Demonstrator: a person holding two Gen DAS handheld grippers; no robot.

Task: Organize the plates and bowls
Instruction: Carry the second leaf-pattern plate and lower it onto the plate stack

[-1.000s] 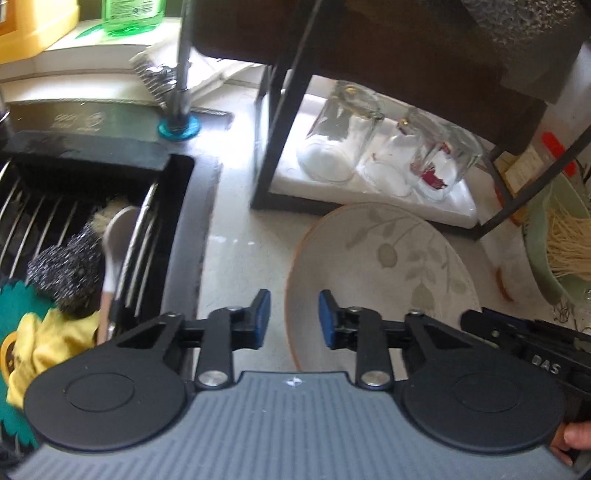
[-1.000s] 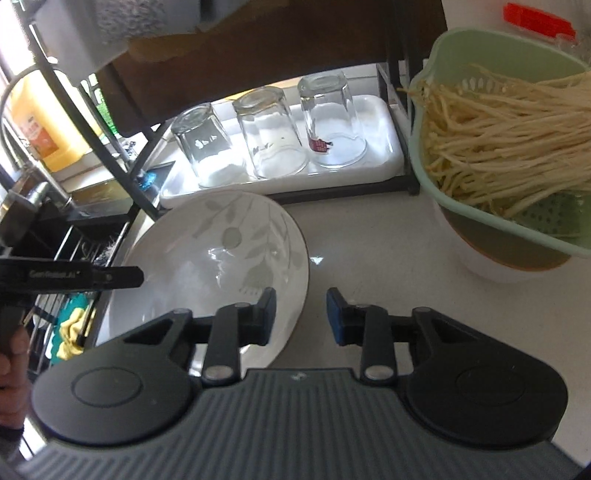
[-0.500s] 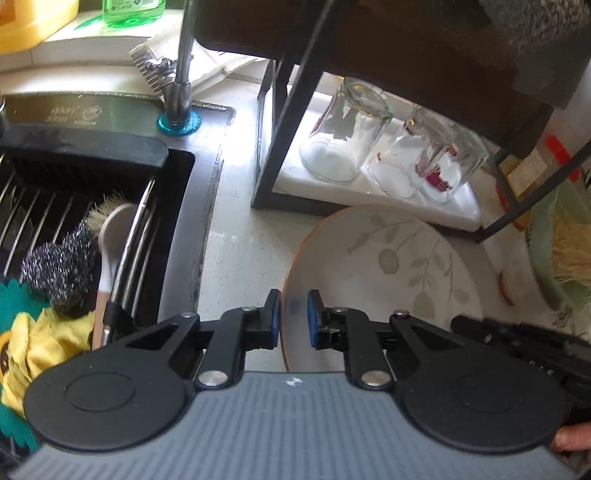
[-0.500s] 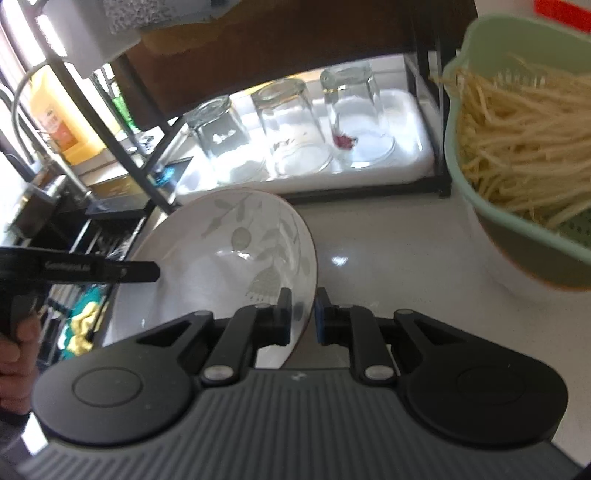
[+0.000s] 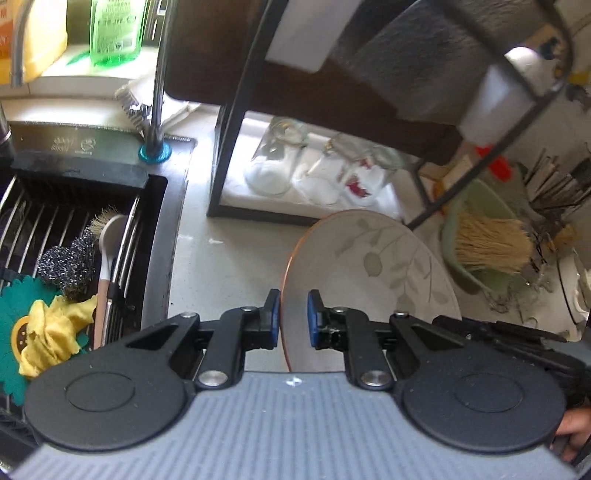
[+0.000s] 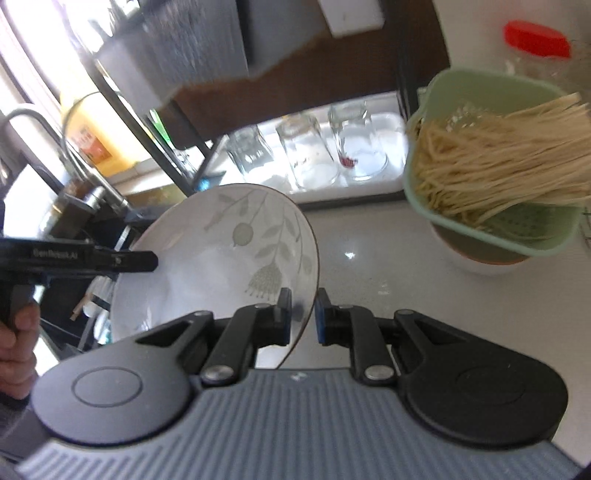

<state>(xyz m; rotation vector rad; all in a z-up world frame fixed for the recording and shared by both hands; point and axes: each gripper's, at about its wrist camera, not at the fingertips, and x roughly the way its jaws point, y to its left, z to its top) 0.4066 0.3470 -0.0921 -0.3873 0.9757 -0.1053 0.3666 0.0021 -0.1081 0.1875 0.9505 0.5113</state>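
Blue pads of the left gripper (image 5: 293,317) sit narrowly apart with the plate (image 5: 373,280) rim between them; the left pad touches the rim, the right stands just off the plate's face. The right gripper (image 6: 302,315) is likewise nearly closed astride the opposite rim (image 6: 221,258), with a sliver of gap at the right pad, so whether either pinch is firm I cannot tell. The plate, white with grey leaves and a brown edge, is tilted and held above the pale counter (image 6: 373,266), in front of the rack.

From the left wrist you see the sink (image 5: 159,236) at the left, with a wire rack holding a brush (image 5: 107,243), steel scourer (image 5: 66,258) and yellow cloth (image 5: 55,332), plus a tap (image 5: 157,92) and green bottle (image 5: 114,33) beyond. The right wrist shows none of that clearly, but gives the green colander (image 6: 491,155) of pale noodles at the right, sitting in a bowl, and a red-capped jar (image 6: 535,40) behind it.

Both views show three upturned glasses (image 6: 314,151) on a white tray under the black shelf frame (image 5: 229,122) at the far side. Daylight comes from the far left.
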